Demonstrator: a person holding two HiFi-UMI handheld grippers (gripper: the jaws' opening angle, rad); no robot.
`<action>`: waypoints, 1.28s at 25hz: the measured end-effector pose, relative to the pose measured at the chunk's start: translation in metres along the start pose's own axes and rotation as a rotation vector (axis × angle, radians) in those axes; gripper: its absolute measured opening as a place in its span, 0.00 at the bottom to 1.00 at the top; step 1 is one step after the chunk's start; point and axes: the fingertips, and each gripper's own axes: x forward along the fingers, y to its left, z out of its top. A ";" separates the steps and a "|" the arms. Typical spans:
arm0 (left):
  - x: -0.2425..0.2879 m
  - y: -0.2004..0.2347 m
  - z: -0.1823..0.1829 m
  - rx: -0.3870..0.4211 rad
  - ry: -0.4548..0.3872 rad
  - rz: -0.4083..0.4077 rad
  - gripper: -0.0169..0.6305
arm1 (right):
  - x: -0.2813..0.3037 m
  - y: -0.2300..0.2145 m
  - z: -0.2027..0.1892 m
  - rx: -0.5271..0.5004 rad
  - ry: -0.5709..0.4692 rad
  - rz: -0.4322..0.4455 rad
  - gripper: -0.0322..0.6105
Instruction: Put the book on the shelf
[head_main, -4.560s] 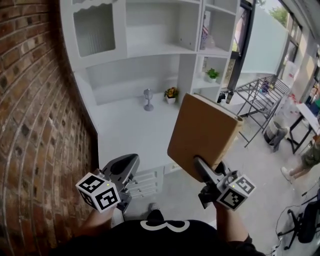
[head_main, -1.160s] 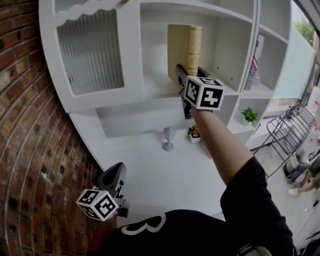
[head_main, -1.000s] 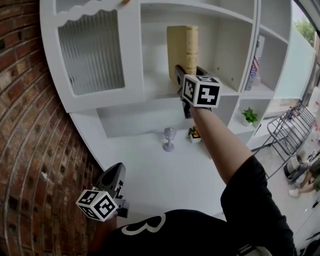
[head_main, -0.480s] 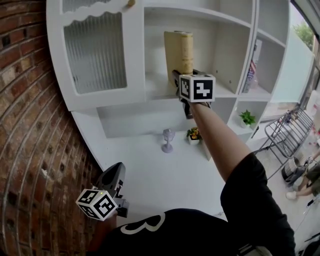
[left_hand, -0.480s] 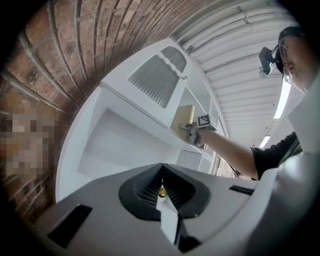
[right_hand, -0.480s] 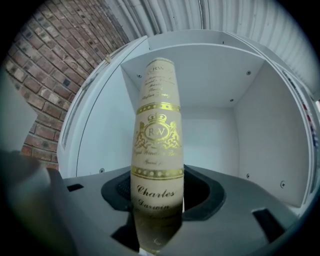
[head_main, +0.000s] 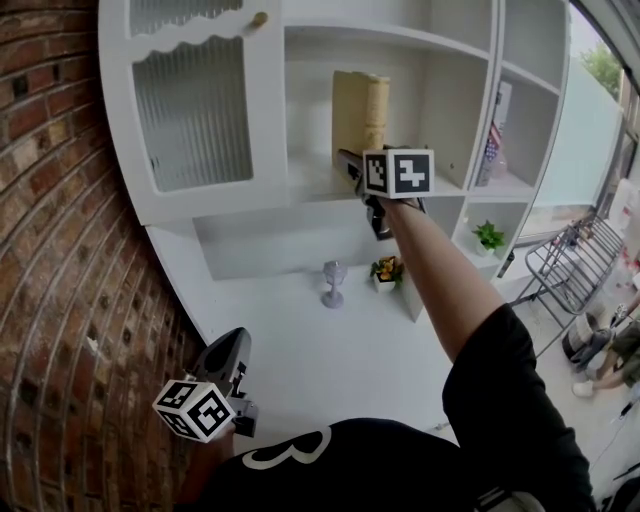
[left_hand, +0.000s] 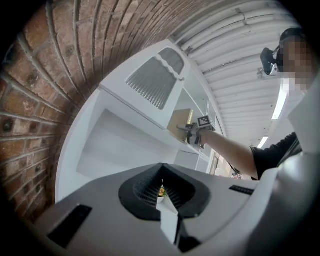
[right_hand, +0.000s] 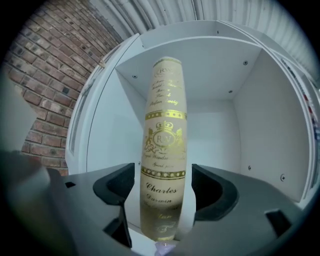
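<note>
Right gripper (right_hand: 160, 212) jaws opening, pads clear of book (right_hand: 165, 125) standing upright on shelf (head_main: 315, 185); placement looks done. Left gripper (left_hand: 167, 212) closed, empty

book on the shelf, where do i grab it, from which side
Pinch the book low on its spine, across both covers, straight from the shelf's open front: it stands upright, spine outward. The right hand-held gripper's opening jaws flank it.

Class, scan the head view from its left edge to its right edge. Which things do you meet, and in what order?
brick wall → ribbed glass cabinet door → book → green potted plant → metal rack
</note>
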 end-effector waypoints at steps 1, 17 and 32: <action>-0.001 -0.001 -0.001 -0.001 -0.001 -0.002 0.03 | -0.003 0.000 0.001 -0.001 -0.008 0.001 0.60; 0.007 -0.043 -0.017 -0.015 0.067 -0.133 0.03 | -0.139 0.037 -0.031 0.051 -0.218 0.120 0.47; 0.013 -0.092 -0.048 0.012 0.157 -0.274 0.03 | -0.249 0.105 -0.172 0.186 -0.168 0.288 0.14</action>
